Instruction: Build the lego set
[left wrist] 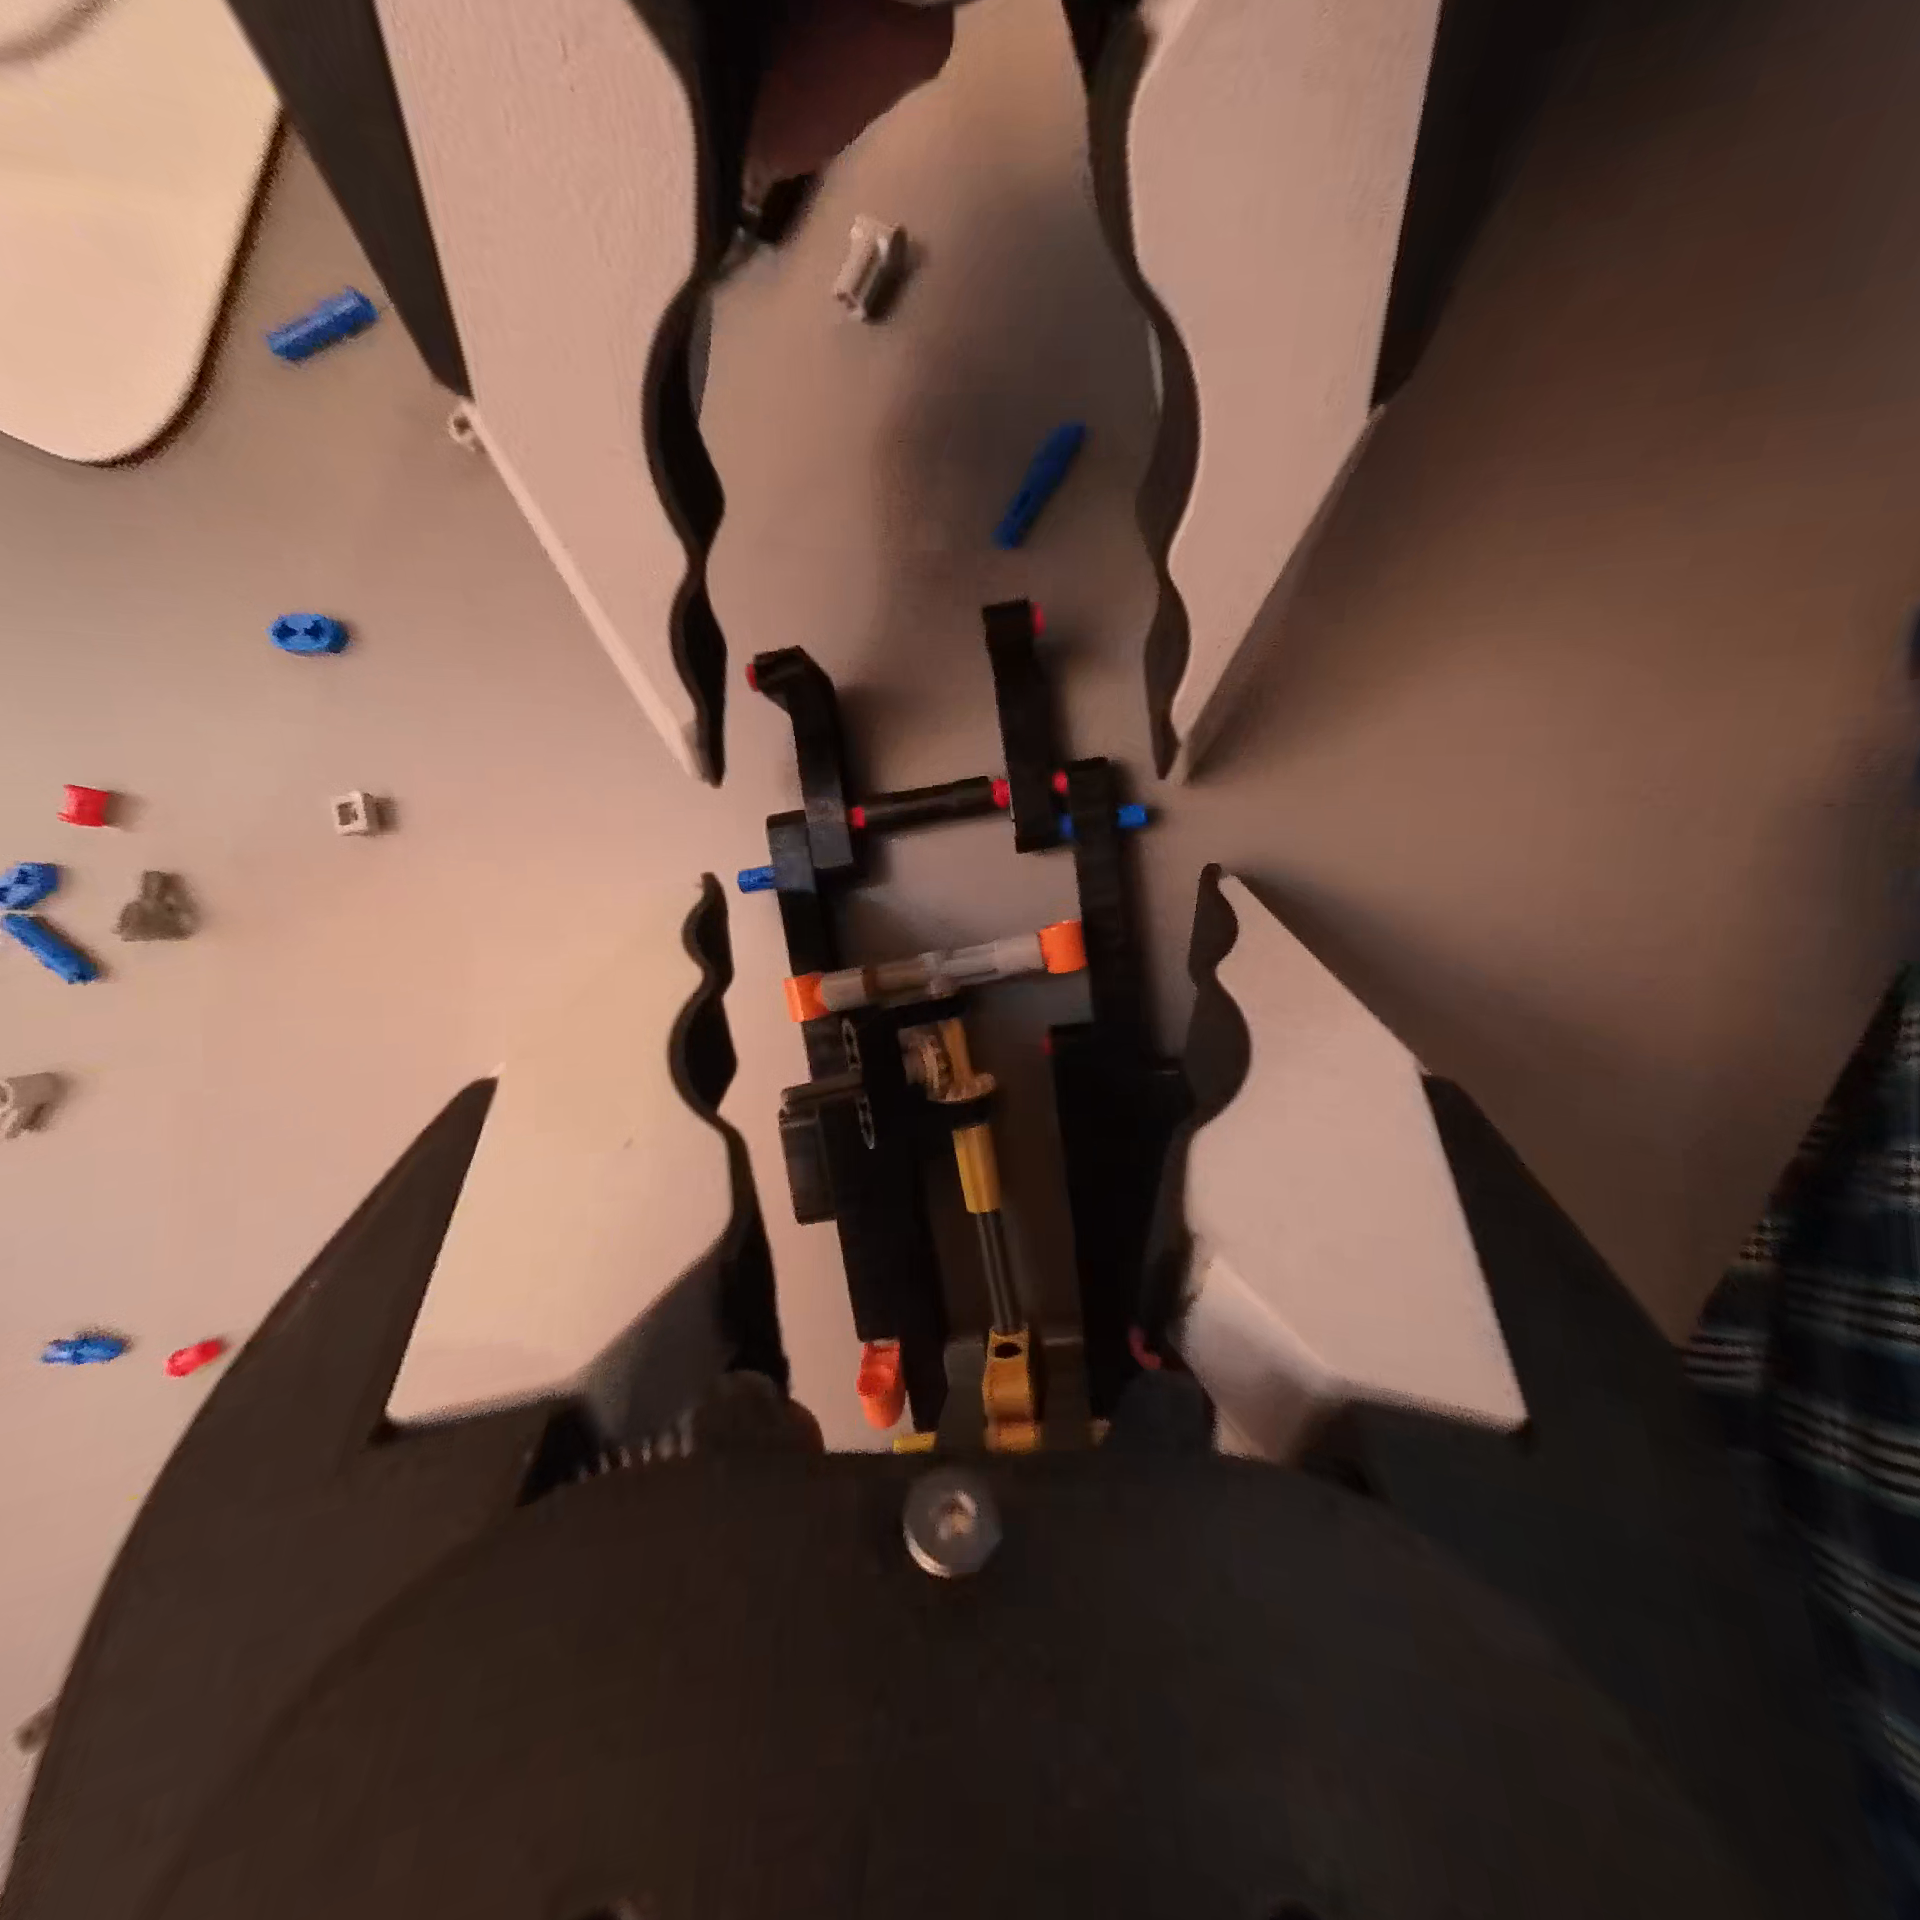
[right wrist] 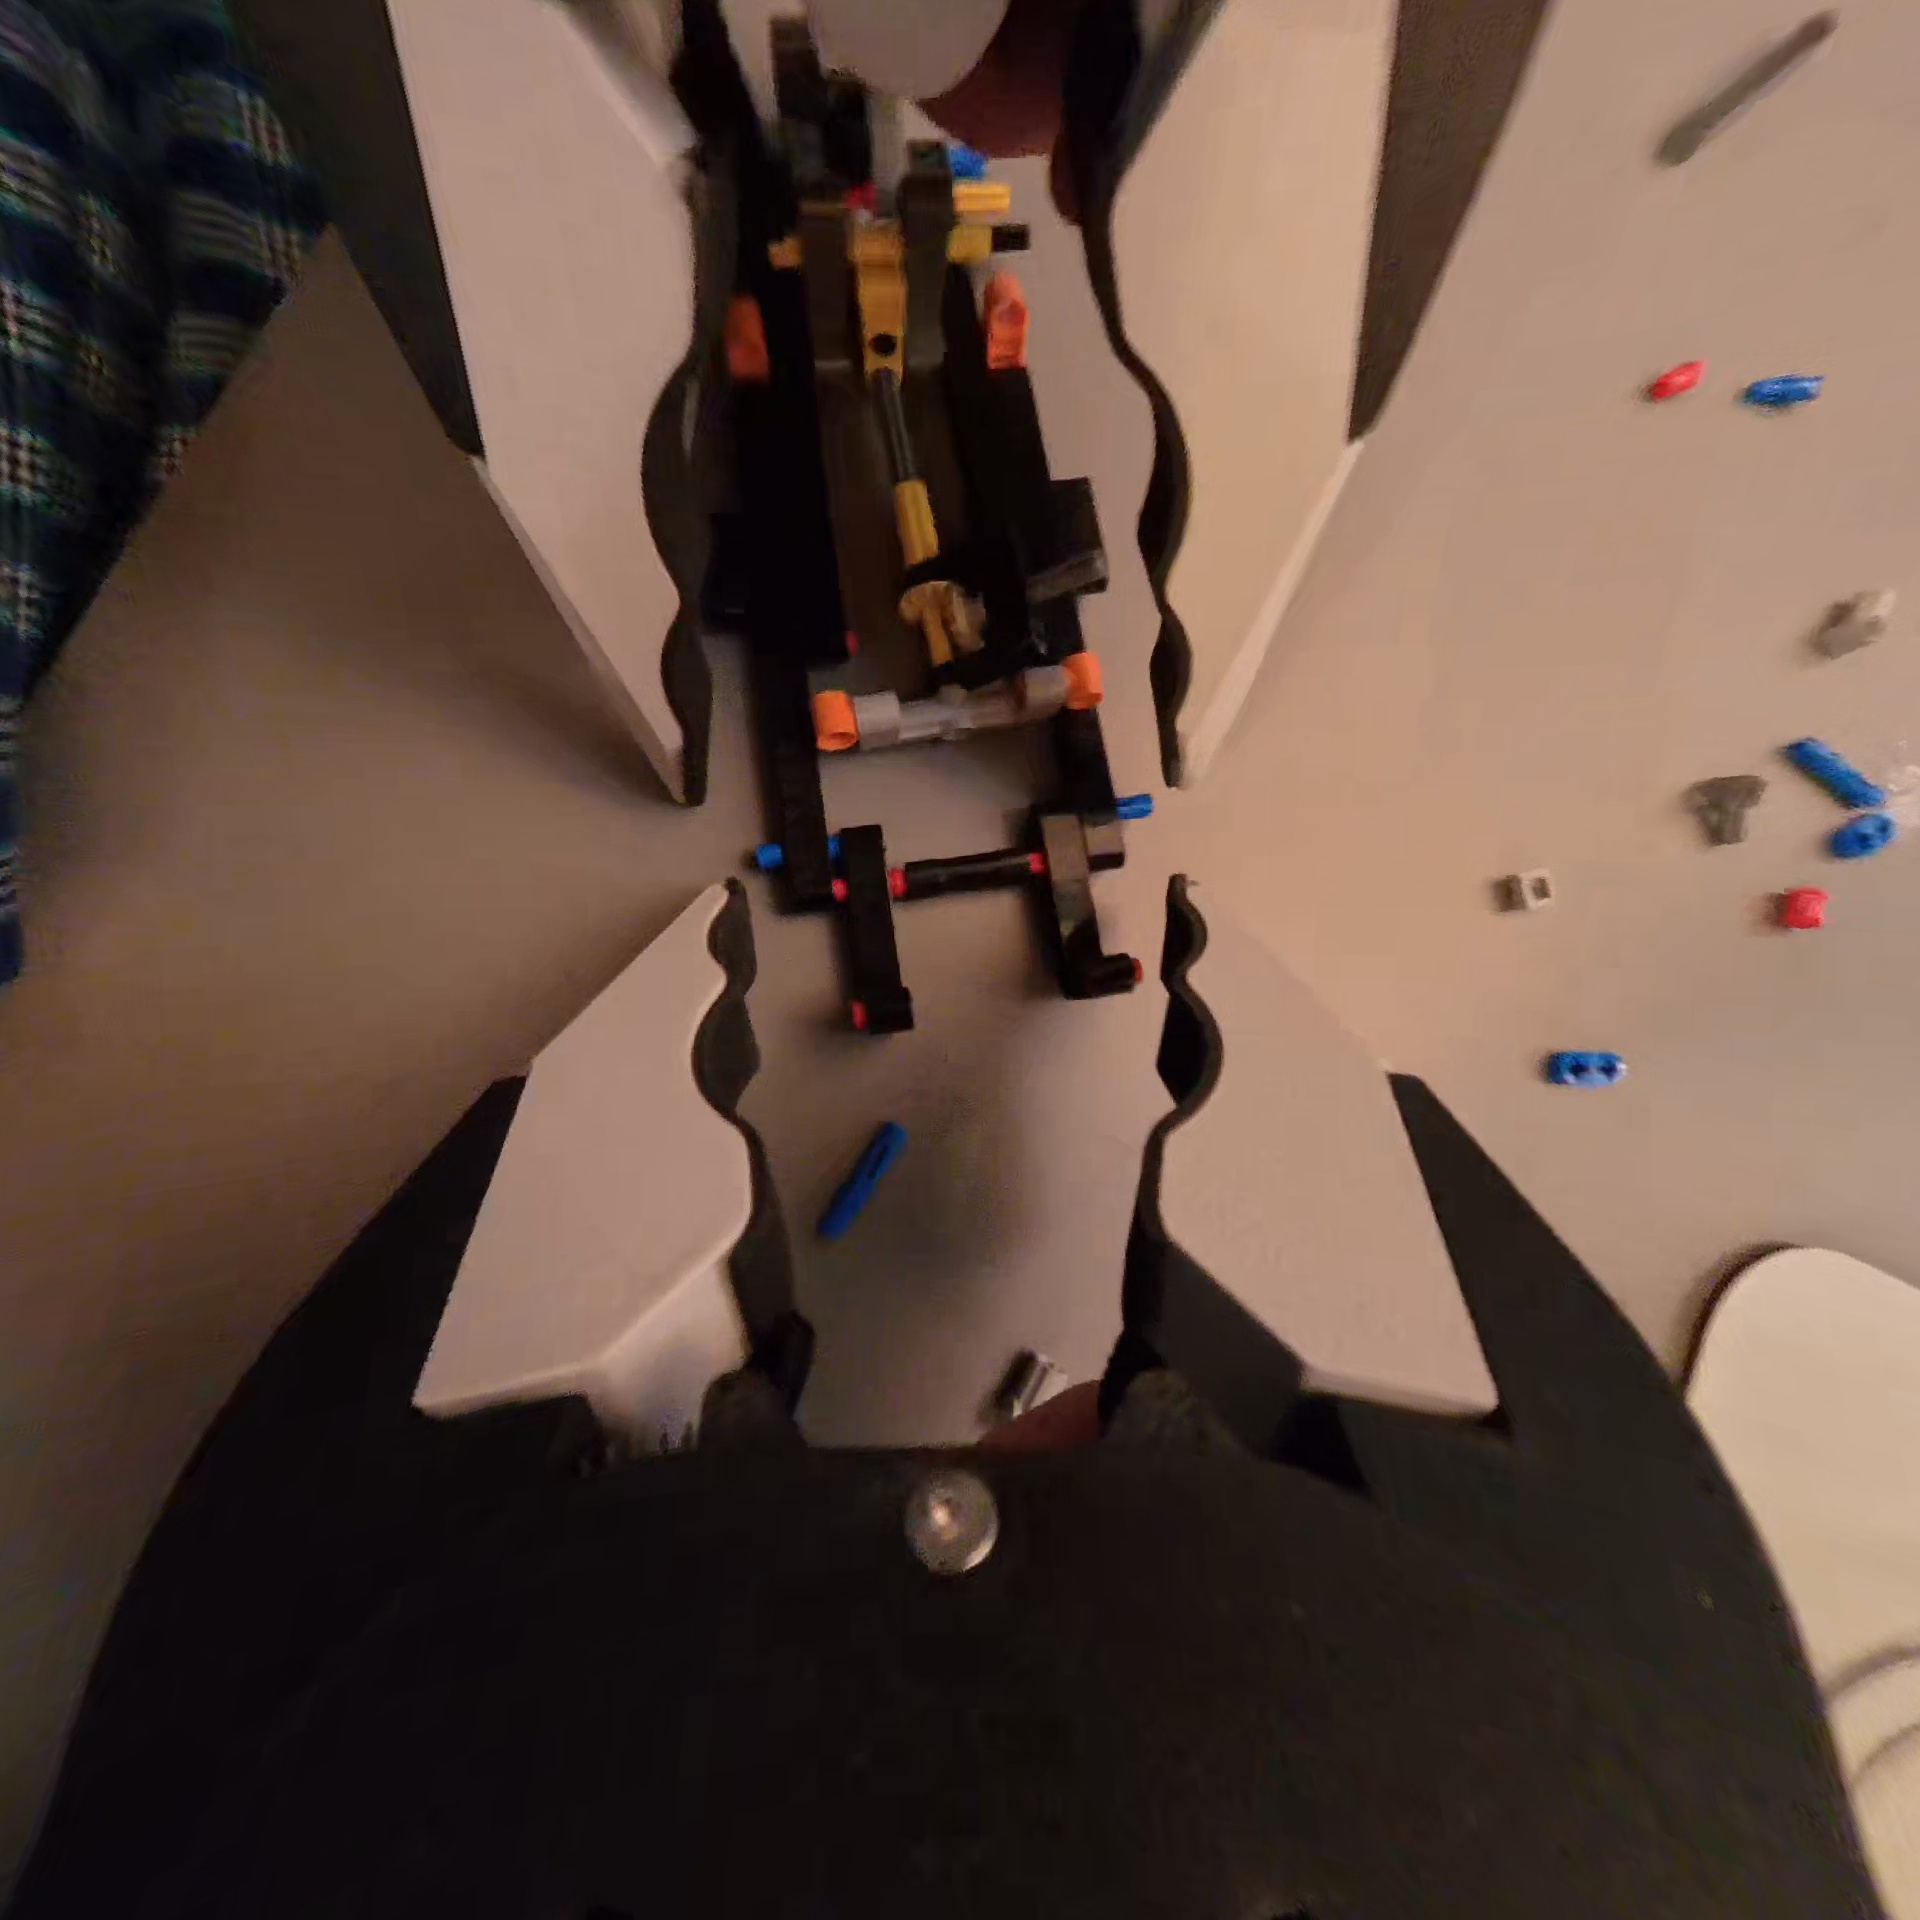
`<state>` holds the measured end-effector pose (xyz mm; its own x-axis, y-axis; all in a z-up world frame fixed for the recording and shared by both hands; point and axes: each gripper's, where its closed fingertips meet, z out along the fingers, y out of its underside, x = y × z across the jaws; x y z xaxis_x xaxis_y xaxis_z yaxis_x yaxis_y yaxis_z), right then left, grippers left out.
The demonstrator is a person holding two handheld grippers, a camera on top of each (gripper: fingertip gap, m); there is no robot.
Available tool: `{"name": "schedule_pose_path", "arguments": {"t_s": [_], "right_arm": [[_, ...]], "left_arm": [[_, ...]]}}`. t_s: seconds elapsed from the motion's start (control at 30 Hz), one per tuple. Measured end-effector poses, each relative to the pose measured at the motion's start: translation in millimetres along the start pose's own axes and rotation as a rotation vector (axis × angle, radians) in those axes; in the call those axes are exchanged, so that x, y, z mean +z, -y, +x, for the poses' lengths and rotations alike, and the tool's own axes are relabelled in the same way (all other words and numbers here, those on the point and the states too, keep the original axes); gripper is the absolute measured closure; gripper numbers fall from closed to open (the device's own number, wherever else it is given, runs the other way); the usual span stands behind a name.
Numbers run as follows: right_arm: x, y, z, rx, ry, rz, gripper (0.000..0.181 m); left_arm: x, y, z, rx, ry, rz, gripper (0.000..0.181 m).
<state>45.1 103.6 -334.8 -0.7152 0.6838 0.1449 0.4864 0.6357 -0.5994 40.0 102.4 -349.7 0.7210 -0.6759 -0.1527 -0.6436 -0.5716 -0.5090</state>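
Closest in, my left tongs (left wrist: 961,883) clenched the black lego frame (left wrist: 935,997) by its near end, its forked far end over the worktop (left wrist: 1507,675). Beyond it, my right tongs (right wrist: 951,883) stood released around that fork, touching nothing. A loose blue pin (right wrist: 860,1179) lay beneath. Closing off-centre could, I judged, twist the frame and pop its crossbar (right wrist: 961,868). No readable writing showed.

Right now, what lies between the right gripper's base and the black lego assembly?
A loose blue pin and, nearer the base, a small grey piece, both between the fingers of the right gripper, apart from the lego assembly. Right wrist view shows it.
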Motion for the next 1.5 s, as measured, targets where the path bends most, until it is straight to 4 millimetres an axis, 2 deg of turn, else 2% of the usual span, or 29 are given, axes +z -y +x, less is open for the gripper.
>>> {"name": "schedule_pose_path", "arguments": {"t_s": [0.13, 0.3, 0.4, 1.27, 1.5], "right_arm": [[5.8, -1.3, -2.4, -0.014, 0.086, -0.043, 0.116], [9.6, -1.2, -3.4, 0.023, 0.175, -0.02, 0.116], [9.8, -0.7, -3.3, 0.028, 0.175, 0.004, 0.117], [10.0, 0.2, -0.6, 0.02, 0.163, 0.083, 0.124], [9.8, 0.1, 0.3, 0.066, 0.134, 0.073, 0.118]], "left_arm": [[1.4, -0.3, 6.0, -0.041, -0.06, -0.007, 0.104], [2.2, -2.1, 3.7, -0.092, -0.097, 0.025, 0.108], [1.4, -2.8, 1.5, -0.098, -0.103, 0.033, 0.114], [-5.7, -1.6, 1.2, -0.04, -0.105, 0.022, 0.119], [-7.3, -0.1, 1.4, -0.055, -0.105, 0.023, 0.116]]}}
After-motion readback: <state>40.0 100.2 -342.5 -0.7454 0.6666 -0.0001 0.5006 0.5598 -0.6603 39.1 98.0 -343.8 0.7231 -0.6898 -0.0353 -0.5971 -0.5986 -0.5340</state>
